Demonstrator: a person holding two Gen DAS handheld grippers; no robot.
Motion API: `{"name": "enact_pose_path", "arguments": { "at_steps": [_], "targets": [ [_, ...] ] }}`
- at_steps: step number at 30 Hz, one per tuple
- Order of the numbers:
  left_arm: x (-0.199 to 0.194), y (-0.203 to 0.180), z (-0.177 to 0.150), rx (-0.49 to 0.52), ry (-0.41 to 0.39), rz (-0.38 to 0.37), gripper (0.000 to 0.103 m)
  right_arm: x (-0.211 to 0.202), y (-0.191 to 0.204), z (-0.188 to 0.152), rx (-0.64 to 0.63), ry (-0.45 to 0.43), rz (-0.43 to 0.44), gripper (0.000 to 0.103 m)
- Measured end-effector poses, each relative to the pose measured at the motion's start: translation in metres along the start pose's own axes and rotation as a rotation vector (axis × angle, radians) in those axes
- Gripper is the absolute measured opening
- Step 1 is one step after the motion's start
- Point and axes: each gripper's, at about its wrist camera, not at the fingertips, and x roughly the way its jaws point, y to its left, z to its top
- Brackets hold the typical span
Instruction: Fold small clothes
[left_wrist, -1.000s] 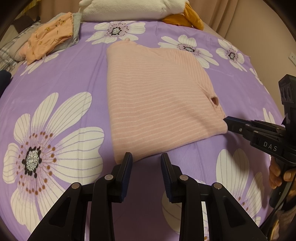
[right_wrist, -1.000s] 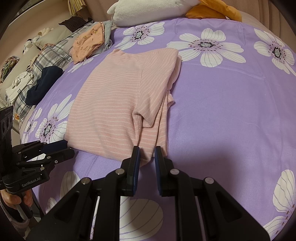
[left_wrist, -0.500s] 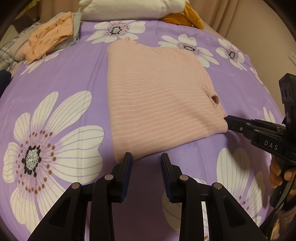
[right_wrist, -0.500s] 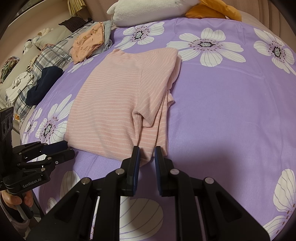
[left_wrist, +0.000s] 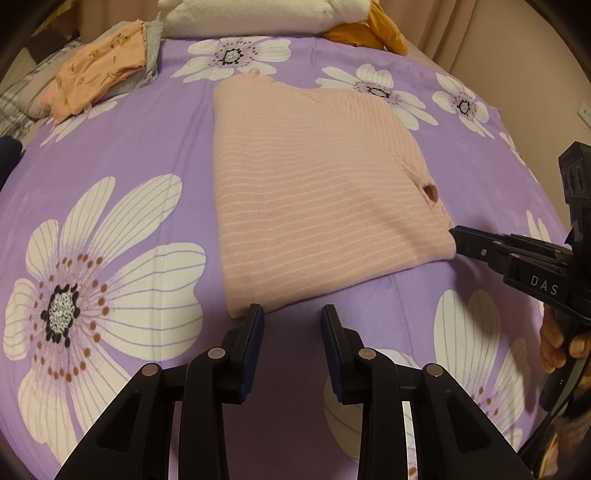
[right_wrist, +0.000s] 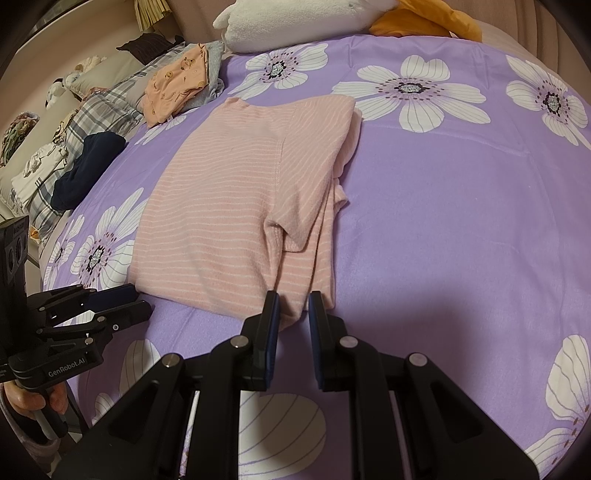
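A pink top with thin white stripes (right_wrist: 236, 206) lies flat on the bed (right_wrist: 443, 229), partly folded: one side is turned in over the body, its short sleeve on top. The hem faces the bed's near edge. A folded peach printed garment (right_wrist: 173, 86) rests on grey cloth close to the bed's far left corner, well apart.

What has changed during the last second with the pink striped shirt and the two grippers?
Nothing visibly changed. The pink striped shirt lies folded on the purple flowered blanket; the left gripper and right gripper wait at its near edge as before.
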Motion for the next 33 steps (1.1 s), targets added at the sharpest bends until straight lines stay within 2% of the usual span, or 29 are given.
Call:
{"name": "enact_pose_path", "arguments": {
  "at_steps": [10, 20, 21, 24, 27, 30, 32, 33],
  "targets": [
    [-0.001, 0.003, 0.002, -0.022, 0.009, 0.009, 0.031, -0.002, -0.001, -0.005, 0.006, 0.001, -0.004, 0.020],
    [-0.011, 0.007, 0.000, -0.056, 0.003, 0.051, 0.031, -0.012, 0.000, -0.006, 0.010, -0.004, -0.012, 0.022],
    [-0.013, 0.009, -0.001, -0.062, 0.001, 0.060, 0.032, -0.014, 0.001, -0.006, 0.012, -0.007, -0.014, 0.023],
    [-0.018, 0.010, -0.001, -0.077, -0.010, 0.083, 0.053, -0.019, 0.002, -0.007, 0.019, -0.015, -0.015, 0.028],
    [-0.025, 0.011, -0.001, -0.083, -0.030, 0.086, 0.055, -0.026, 0.004, -0.008, 0.023, -0.025, -0.012, 0.038],
    [-0.033, 0.010, -0.003, -0.087, -0.045, 0.097, 0.055, -0.033, 0.008, -0.009, 0.020, -0.036, -0.012, 0.042],
    [-0.037, 0.010, -0.003, -0.090, -0.052, 0.103, 0.059, -0.039, 0.010, -0.010, 0.017, -0.045, -0.015, 0.047],
    [-0.039, 0.009, -0.002, -0.091, -0.057, 0.105, 0.064, -0.042, 0.012, -0.011, 0.015, -0.051, -0.018, 0.050]
  ]
}}
